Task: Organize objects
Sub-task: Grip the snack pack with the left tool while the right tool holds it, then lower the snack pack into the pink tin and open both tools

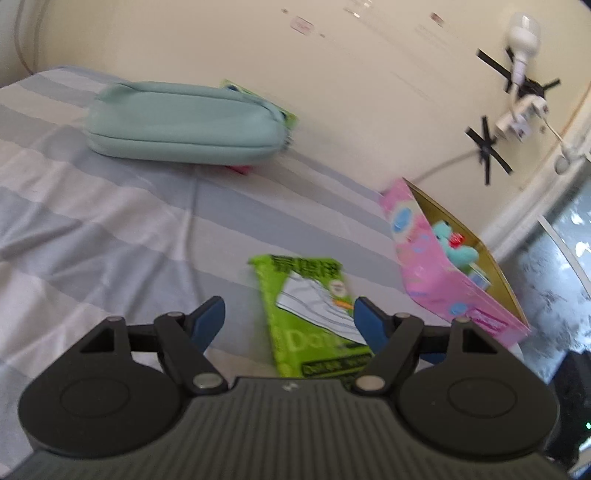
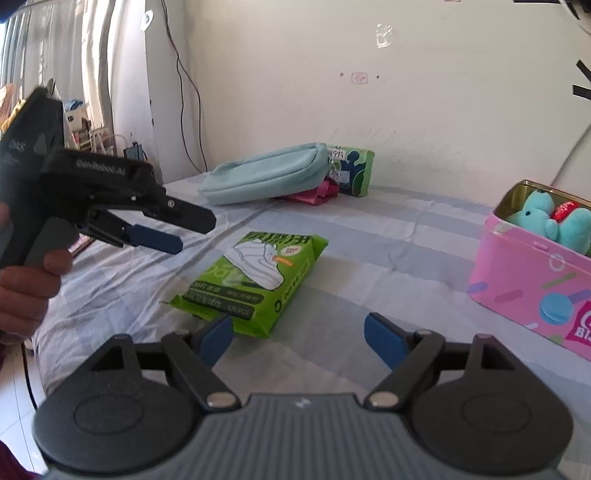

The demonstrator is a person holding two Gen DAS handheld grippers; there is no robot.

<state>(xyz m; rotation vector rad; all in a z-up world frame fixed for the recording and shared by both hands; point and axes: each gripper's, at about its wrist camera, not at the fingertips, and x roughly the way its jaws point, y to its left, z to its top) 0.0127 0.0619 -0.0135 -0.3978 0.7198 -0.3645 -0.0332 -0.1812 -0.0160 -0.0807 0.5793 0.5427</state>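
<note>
— What's on the wall [image 2: 424, 92] behind the bed?

— A black cable [image 2: 192, 96] hangs down it on the left. On the right, white plugs [image 1: 522, 33] are stuck on with crossed strips of black tape [image 1: 487, 147].

— And off to the side?

— Pale curtains [image 2: 92, 55], with cluttered shelves [image 2: 83, 125] below them, too blurred to read. The striped sheet [image 1: 92, 221] is creased.

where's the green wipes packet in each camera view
Left wrist: green wipes packet low centre, seen between the left claw tips.
Right wrist: packet centre, just beyond the right claw.
Shared landmark: pink tin to its right in both.
</note>
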